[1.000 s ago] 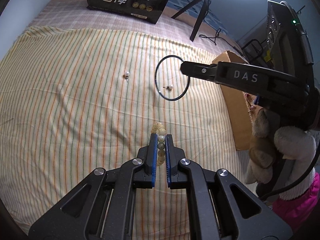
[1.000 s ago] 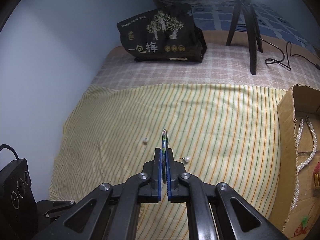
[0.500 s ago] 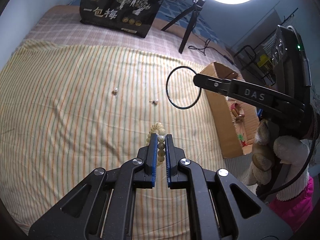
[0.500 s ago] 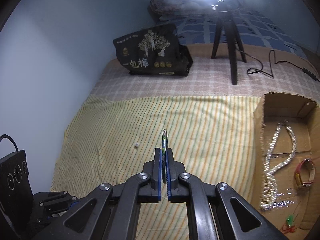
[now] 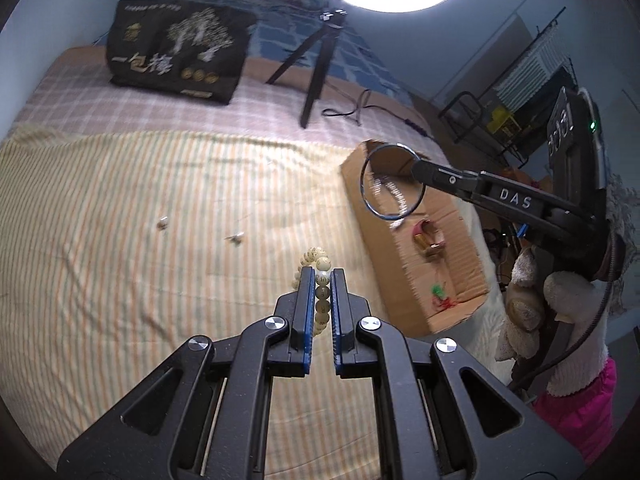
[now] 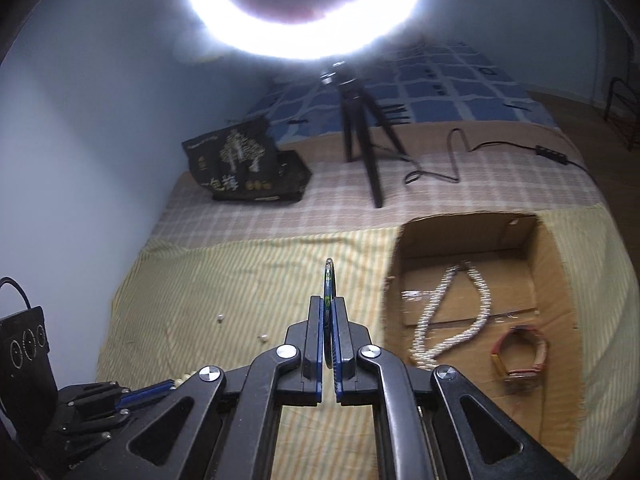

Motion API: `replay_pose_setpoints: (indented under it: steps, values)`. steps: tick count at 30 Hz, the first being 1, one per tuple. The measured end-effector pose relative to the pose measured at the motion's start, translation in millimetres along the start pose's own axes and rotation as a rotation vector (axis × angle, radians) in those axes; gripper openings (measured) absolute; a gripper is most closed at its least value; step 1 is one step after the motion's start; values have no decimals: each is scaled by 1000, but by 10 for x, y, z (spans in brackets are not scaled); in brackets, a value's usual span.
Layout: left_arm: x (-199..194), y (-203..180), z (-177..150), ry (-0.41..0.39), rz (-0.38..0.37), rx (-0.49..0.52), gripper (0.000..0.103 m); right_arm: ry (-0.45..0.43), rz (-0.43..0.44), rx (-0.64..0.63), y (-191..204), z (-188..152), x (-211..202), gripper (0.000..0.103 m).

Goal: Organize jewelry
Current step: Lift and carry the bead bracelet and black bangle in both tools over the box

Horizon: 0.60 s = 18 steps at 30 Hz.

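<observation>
Left gripper fingers pinching a bead bracelet above the striped bedspread; right gripper fingers pinching a thin bangle over the cardboard box. Likely risks: slipping beads, bangle snagging box wall. Beyond: two loose pearl studs, tripod, black bag.

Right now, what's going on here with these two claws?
A person is sorting jewelry into a cardboard box. The left claw grips a bead bracelet above the striped cloth. The right claw holds a thin bangle over the box, where a pearl necklace lies. Two pearl earrings remain on the cloth.
</observation>
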<state>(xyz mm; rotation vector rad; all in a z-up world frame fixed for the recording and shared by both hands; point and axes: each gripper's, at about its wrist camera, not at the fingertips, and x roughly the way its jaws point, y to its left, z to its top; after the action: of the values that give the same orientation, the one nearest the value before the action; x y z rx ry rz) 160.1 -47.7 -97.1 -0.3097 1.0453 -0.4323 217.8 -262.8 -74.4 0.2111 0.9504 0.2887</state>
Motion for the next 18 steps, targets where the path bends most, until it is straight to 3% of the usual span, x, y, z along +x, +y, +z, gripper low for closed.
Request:
replay_pose_setpoints:
  steps: [10,18]
  values:
    - [219,-591,107,-1,-66,74,5,-51,-135,61,-651,71,-270,1]
    - [413,-911,107,15,-103,110,5,-60,-187,103,-1036,86,-362,1]
